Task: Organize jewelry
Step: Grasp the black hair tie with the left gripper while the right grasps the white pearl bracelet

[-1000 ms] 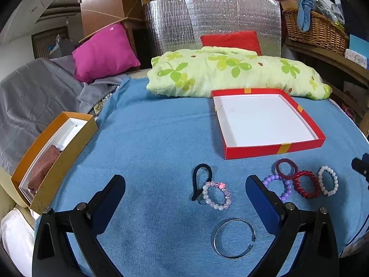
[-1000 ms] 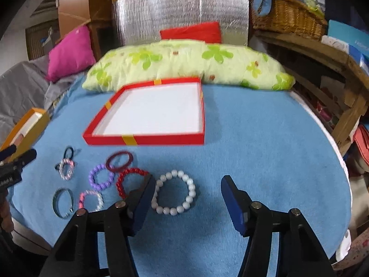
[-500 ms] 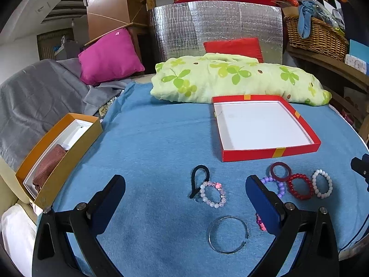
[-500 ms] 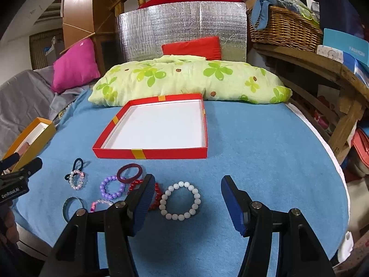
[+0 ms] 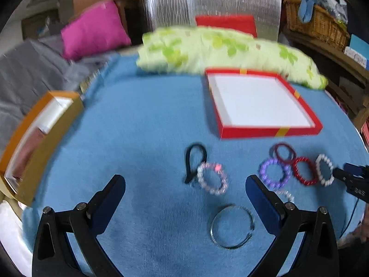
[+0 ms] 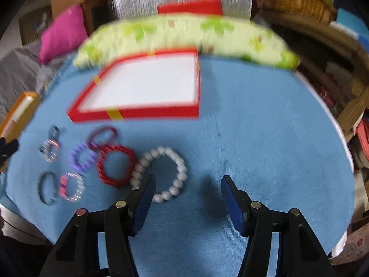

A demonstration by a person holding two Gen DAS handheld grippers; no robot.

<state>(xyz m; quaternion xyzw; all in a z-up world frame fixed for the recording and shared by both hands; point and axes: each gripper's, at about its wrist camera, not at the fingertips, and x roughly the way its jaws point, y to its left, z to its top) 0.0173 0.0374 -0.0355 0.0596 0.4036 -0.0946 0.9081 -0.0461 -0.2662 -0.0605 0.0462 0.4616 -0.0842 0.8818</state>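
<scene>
Right wrist view has the white bead bracelet (image 6: 161, 174) flat on the blue cloth (image 6: 253, 138), touching the red bead bracelet (image 6: 115, 165) on its left and well short of the empty red tray (image 6: 138, 113). The right gripper (image 6: 186, 198) is narrowing with nothing between its pads; its left finger overlaps the white ring's edge, so it may snag the red neighbour or bunch the cloth. The left gripper (image 5: 184, 203) hangs spread and empty above the silver bangle (image 5: 231, 226); blur hides finer detail.
</scene>
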